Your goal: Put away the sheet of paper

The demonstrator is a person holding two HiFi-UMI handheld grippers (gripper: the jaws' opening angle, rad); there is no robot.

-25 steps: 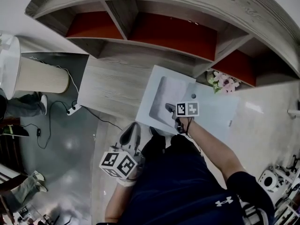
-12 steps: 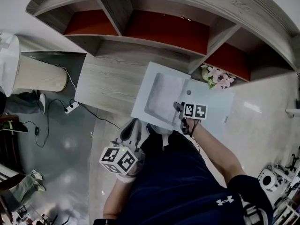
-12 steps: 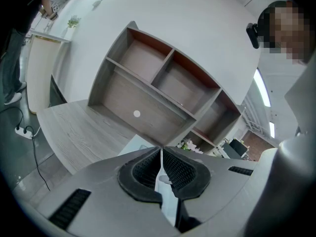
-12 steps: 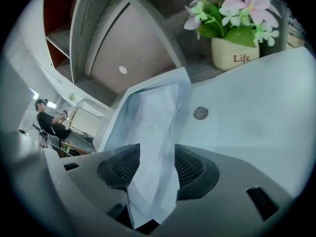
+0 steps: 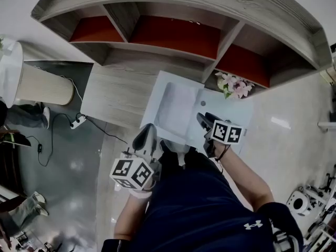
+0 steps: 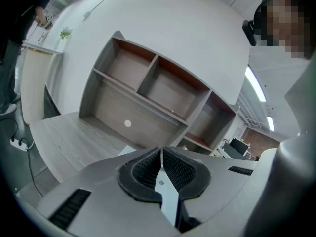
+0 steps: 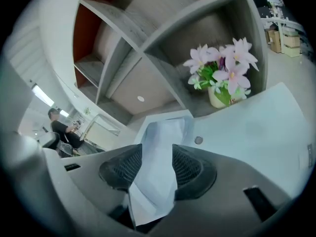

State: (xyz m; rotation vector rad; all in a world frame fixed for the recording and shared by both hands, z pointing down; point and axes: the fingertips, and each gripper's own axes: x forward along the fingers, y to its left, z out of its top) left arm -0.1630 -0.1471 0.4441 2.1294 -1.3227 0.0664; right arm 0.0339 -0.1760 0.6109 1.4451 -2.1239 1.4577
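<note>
The sheet of paper (image 5: 177,105) lies flat in the shallow recess in the left part of a pale blue tray (image 5: 237,111). The tray rests on the wooden worktop (image 5: 116,94), near its front edge and toward its right end. The tray's far edge sits just in front of the shelf unit (image 5: 157,56) that stands along the back of the worktop. A small pot of pink flowers (image 5: 232,84) stands at the foot of that unit, just beyond the tray's far right corner. The right gripper (image 5: 206,121) hangs above the tray's near side and points forward and downward at the recess. Its jaws have just been opening and now stand wide apart. In the right gripper view the paper shows through the gap between them, lying on the tray below, with neither pad pressing on it, so this gripper holds nothing. The left gripper (image 5: 146,139) is off the tray, beside its near left corner at the front edge of the worktop, and it points toward the shelf unit. In the left gripper view its two ribbed pads (image 6: 148,168) meet with nothing between them. The person's dark shirt (image 5: 199,203) fills the lower middle of the head view.
</note>
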